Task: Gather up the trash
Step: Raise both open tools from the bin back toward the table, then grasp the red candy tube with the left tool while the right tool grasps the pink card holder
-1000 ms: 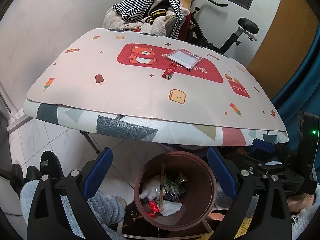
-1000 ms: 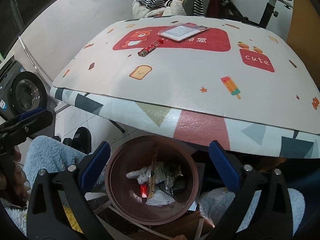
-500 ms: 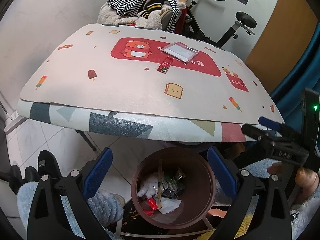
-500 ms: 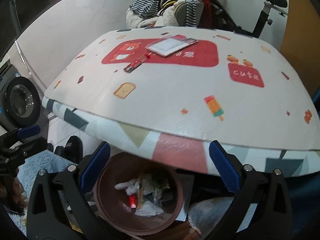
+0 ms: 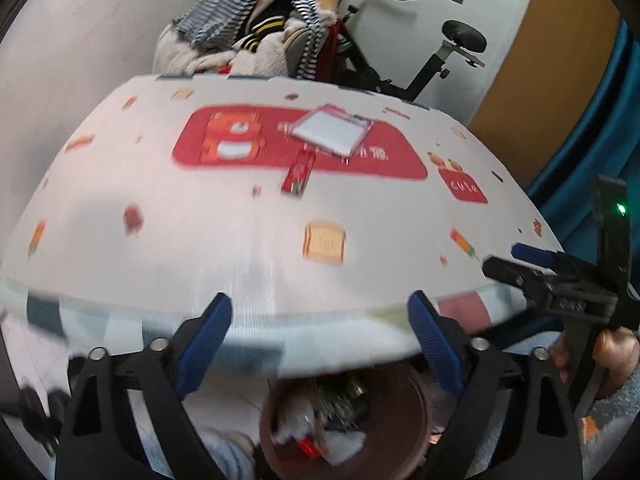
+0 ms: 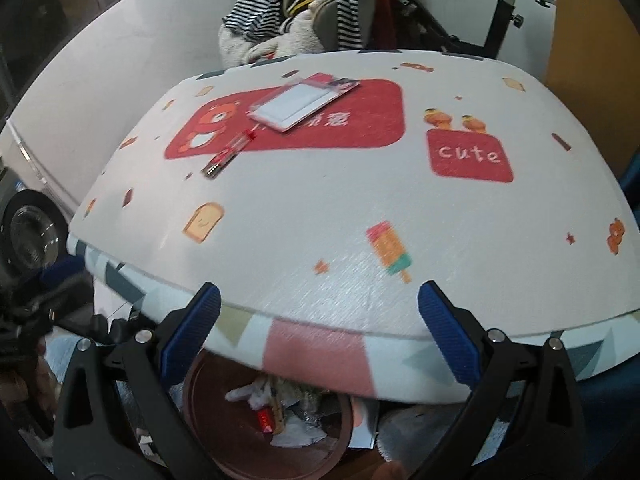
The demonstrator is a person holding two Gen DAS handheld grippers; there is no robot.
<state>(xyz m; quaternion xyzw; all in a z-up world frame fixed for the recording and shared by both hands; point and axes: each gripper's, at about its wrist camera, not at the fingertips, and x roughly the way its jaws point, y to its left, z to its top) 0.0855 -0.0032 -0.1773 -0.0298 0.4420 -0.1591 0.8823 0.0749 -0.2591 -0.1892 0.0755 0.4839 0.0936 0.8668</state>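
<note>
A red wrapper (image 5: 298, 172) (image 6: 228, 156) and a clear plastic package (image 5: 330, 132) (image 6: 298, 102) lie on the far half of the patterned table mat (image 5: 200, 240) (image 6: 400, 200). A brown bin (image 5: 416, 432) (image 6: 216, 412) holding several pieces of trash stands on the floor under the table's near edge. My left gripper (image 5: 320, 316) hovers over that edge; its jaws are closing with nothing between them. My right gripper (image 6: 320, 300) is open and empty above the same edge, and shows in the left wrist view as the right gripper (image 5: 532, 268).
A chair heaped with clothes (image 5: 256, 40) and an exercise bike (image 5: 452, 48) stand behind the table. A washing machine (image 6: 28, 228) is at the left, a blue curtain (image 5: 592, 128) at the right. A hand (image 5: 612, 344) holds the right gripper.
Both grippers have moved from over the bin toward the table, so the bin has slid to the bottom of each view. The left jaws stand slightly narrower.
</note>
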